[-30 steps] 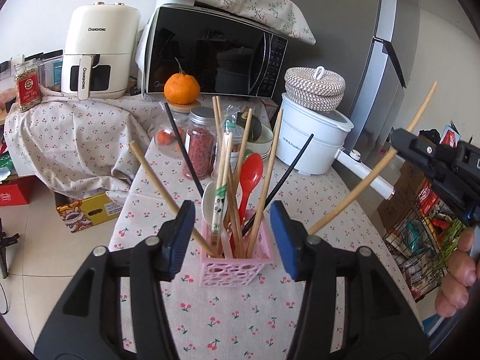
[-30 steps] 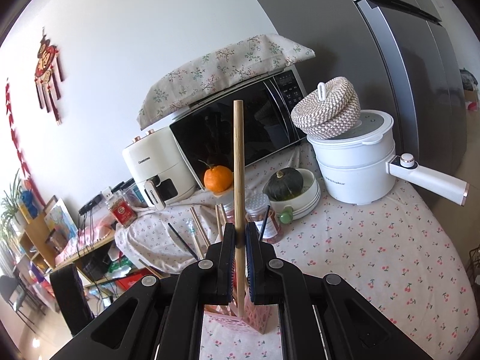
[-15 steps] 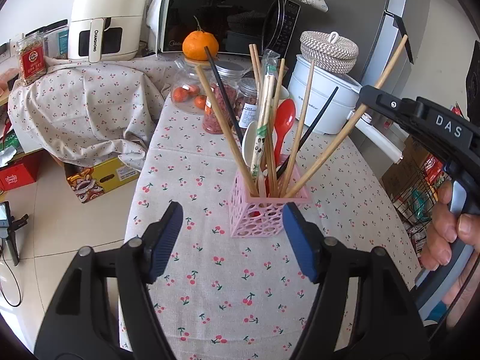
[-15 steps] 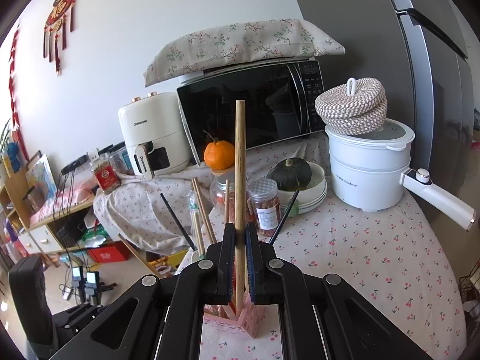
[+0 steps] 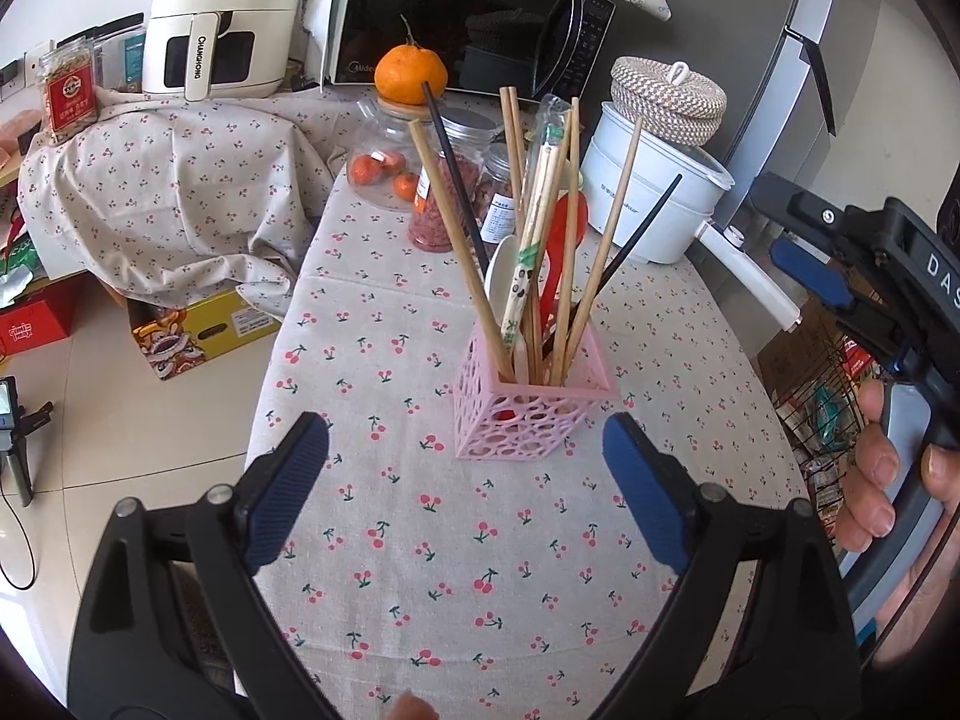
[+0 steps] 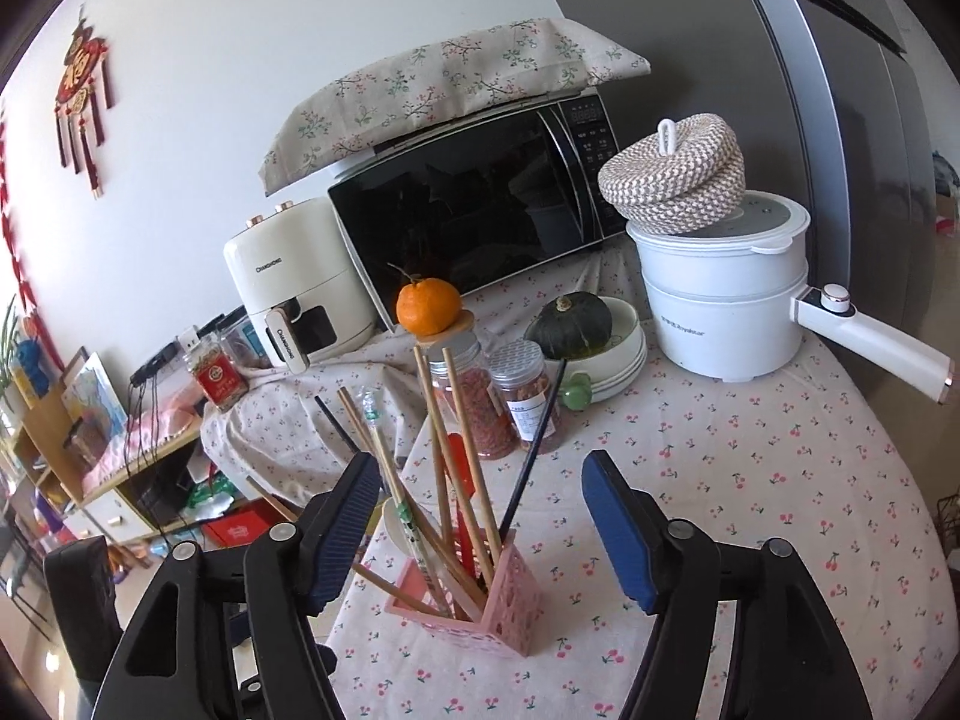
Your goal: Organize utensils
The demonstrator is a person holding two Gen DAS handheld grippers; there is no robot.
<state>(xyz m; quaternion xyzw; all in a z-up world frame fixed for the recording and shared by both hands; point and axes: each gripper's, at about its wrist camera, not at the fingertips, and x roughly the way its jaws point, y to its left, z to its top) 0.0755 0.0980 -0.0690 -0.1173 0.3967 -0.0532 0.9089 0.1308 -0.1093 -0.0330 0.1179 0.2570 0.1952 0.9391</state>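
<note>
Pink lattice plastic holder [image 5: 531, 414] standing on cherry-print cloth [image 5: 456, 570], bristling with round wooden chopsticks [image 5: 603, 249], 2 black ones, a white spoon [image 5: 501, 276] and a red spoon. Left gripper [image 5: 465, 483] opening wide, nothing between ribbed blue pads. Right gripper [image 6: 480, 525] opening, straddling the sticks without contact. Red spoon mostly hidden.

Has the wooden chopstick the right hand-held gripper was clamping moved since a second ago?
Yes. It left the opening right hand-held gripper and now stands in the pink basket, low against the microwave it crossed before.
</note>
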